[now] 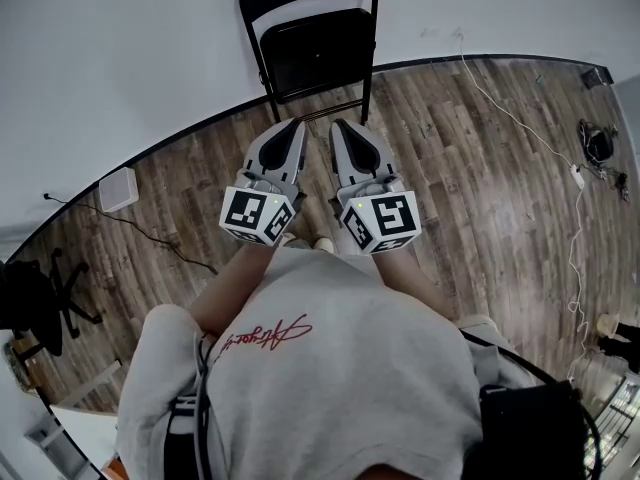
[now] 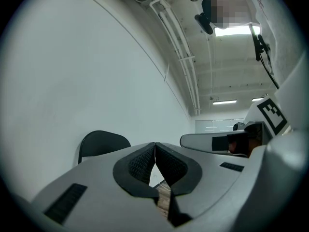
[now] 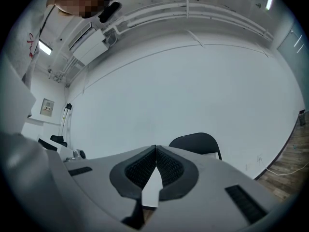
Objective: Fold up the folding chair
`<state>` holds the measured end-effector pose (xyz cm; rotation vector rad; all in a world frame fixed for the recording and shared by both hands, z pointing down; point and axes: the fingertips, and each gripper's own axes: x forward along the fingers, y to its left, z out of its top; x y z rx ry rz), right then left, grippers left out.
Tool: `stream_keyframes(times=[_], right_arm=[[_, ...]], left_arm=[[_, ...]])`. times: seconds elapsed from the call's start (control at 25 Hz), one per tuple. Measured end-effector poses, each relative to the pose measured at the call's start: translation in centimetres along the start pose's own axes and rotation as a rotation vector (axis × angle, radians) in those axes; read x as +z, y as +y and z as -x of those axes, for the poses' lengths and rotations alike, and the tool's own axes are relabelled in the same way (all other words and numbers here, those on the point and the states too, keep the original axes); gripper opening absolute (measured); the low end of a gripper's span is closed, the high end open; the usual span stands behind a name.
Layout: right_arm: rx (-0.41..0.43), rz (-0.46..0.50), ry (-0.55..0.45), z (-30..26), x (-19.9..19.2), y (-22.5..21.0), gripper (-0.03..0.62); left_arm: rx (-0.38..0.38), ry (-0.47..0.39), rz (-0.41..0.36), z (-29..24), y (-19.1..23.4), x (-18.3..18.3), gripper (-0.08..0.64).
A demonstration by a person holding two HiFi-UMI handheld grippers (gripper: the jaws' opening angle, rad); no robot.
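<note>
One folding chair (image 1: 312,48), black, unfolded, at the far edge of the wood floor (image 1: 470,168), against the wall. Two grippers: left gripper (image 1: 296,126) and right gripper (image 1: 339,126), both closed, empty, near the chair. Shirt (image 1: 330,368): red script, unreadable.

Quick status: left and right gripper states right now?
Left gripper: closed, holding nothing.
Right gripper: closed, holding nothing.
The black metal folding chair stands ahead by the wall, unfolded, and neither gripper touches it.
</note>
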<state>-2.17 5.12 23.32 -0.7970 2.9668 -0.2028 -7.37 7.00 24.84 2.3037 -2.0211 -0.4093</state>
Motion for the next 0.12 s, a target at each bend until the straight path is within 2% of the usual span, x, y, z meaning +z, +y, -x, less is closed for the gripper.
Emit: stream_keyframes(times=[0.12], right_arm=[[0.000, -0.002, 0.004, 0.67, -0.30, 0.05, 0.015]], left_arm=[[-0.005, 0.003, 0.001, 0.31, -0.61, -0.26, 0.017]])
